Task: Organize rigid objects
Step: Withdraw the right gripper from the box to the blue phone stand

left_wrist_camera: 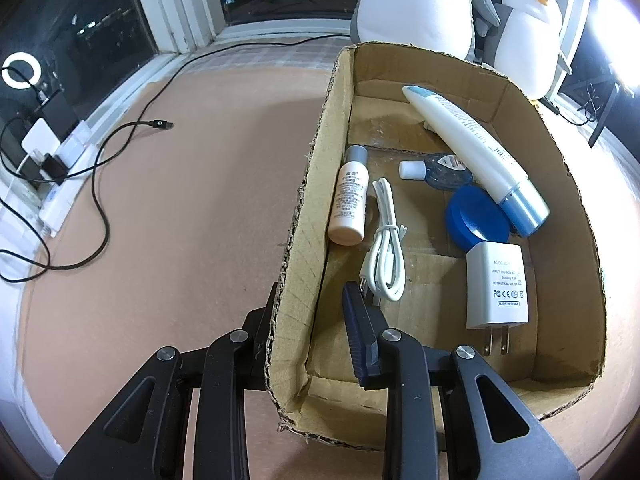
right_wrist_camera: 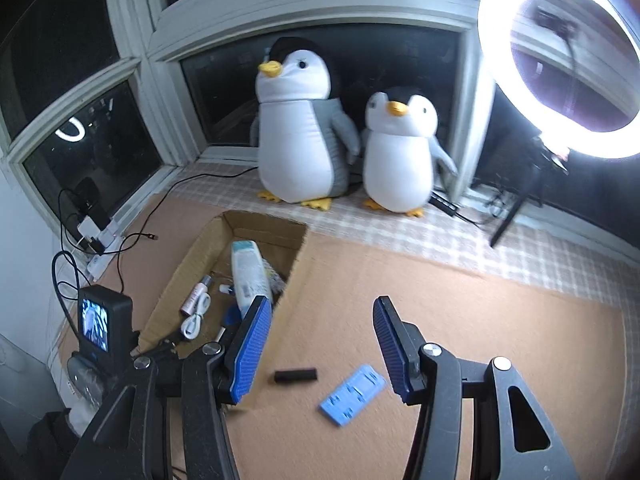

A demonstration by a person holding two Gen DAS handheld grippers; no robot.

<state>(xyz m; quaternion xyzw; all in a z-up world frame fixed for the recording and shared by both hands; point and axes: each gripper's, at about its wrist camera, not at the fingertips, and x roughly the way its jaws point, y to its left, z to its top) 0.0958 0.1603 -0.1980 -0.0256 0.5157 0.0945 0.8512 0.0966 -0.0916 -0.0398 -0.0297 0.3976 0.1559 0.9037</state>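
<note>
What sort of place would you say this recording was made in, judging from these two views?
Most likely a home, on a bay-window ledge at night: dark window panes on several sides, two plush penguins on the sill, and a ring light set up for filming.

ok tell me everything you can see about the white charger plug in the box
The white wall charger is a glossy plastic block with rounded edges, lying flat on the floor of the cardboard box, near its right wall. Grey printed specs and certification marks face up. Two flat metal prongs stick out toward the camera. Its far end touches or slightly overlaps the blue round lid. No gripper touches it.
</note>
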